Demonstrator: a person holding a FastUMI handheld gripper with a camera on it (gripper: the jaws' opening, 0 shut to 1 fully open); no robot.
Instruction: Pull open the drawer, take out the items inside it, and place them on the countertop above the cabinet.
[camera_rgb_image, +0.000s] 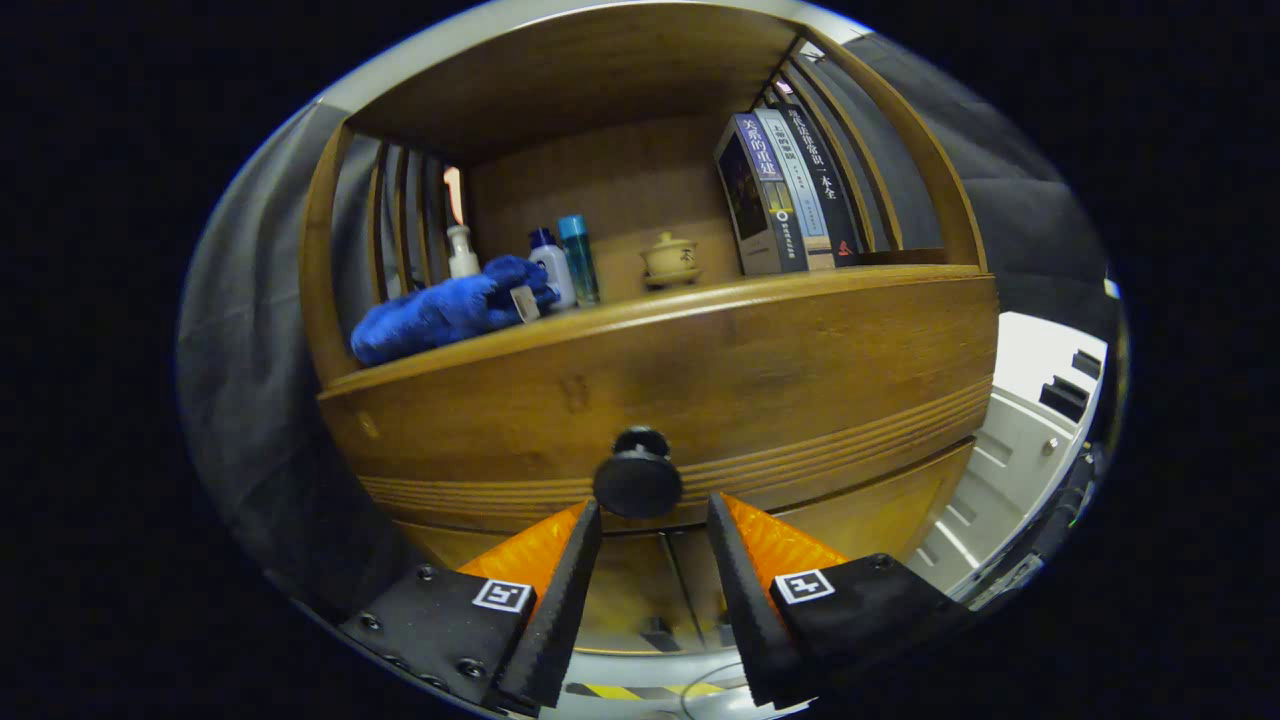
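Claw (655, 515) fingers apart, drawer (700, 380) knob (638, 473) just ahead between fingertips, not gripped.

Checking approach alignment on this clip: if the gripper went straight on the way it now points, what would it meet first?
Most likely the round drawer knob, just ahead of the open gripper and centred between its fingertips. The drawer front lies right behind the knob. Depth is hard to judge; no contact is visible yet.
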